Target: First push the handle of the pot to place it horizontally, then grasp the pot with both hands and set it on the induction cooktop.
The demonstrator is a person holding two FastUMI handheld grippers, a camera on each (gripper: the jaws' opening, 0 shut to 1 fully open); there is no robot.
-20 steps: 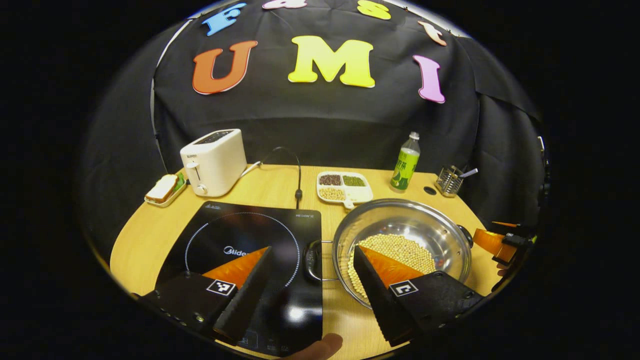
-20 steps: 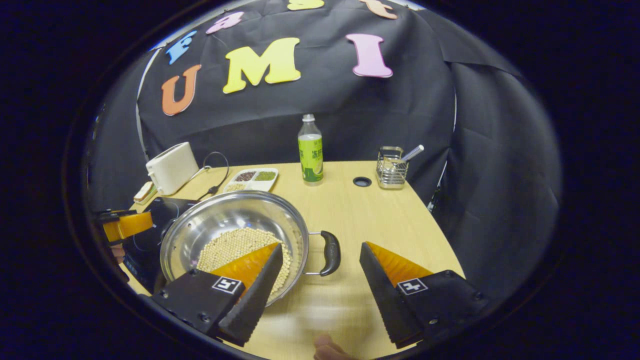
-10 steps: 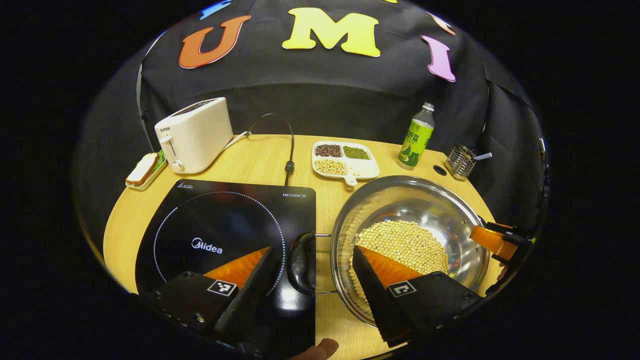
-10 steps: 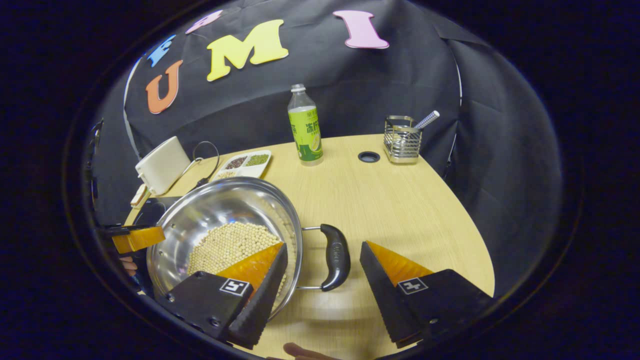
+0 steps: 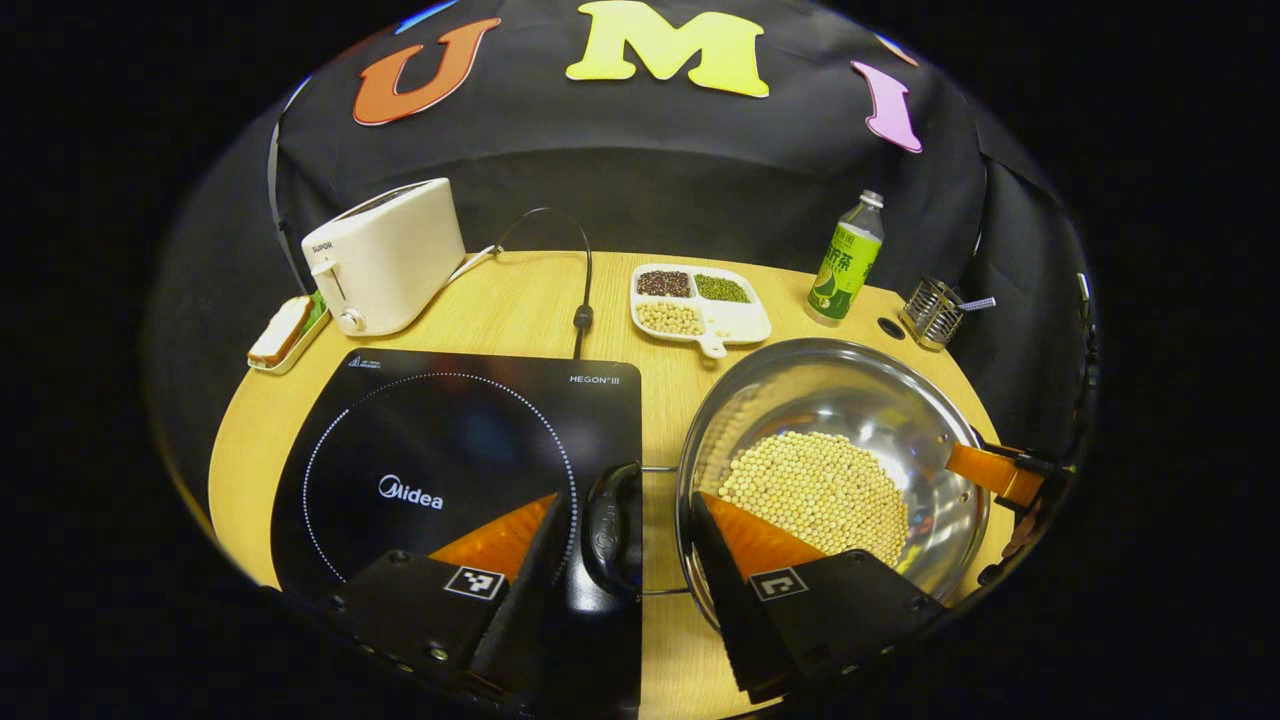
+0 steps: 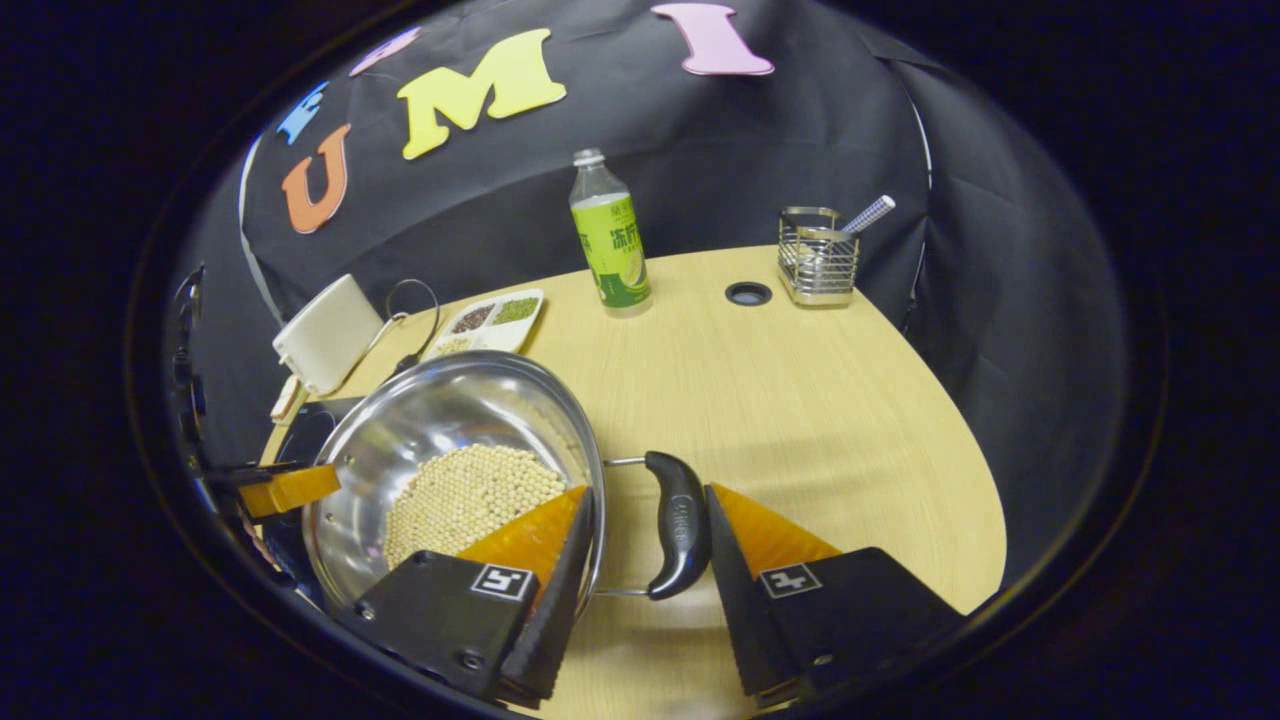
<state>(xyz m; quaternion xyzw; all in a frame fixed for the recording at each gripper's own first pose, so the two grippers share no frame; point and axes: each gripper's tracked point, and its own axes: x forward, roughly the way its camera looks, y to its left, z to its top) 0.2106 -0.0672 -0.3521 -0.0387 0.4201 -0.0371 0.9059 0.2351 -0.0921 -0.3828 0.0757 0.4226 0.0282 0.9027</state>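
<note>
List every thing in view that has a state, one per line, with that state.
Pot: on the table, not on the cooktop, holding pale beans.
Left pot handle: horizontal, between the left gripper's fingers.
Right pot handle: horizontal, between the right gripper's fingers.
Left gripper: closing, grip unconfirmed.
Right gripper: closing, grip unconfirmed.
Induction cooktop: bare, nothing on the ring.
Toaster: lever up.
Bottle: upright, capped.

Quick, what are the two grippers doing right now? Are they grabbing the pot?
Left gripper: partly closed around the silver pot's black left handle, grip unclear.
Right gripper: partly closed around the black right handle, grip unclear.
</note>
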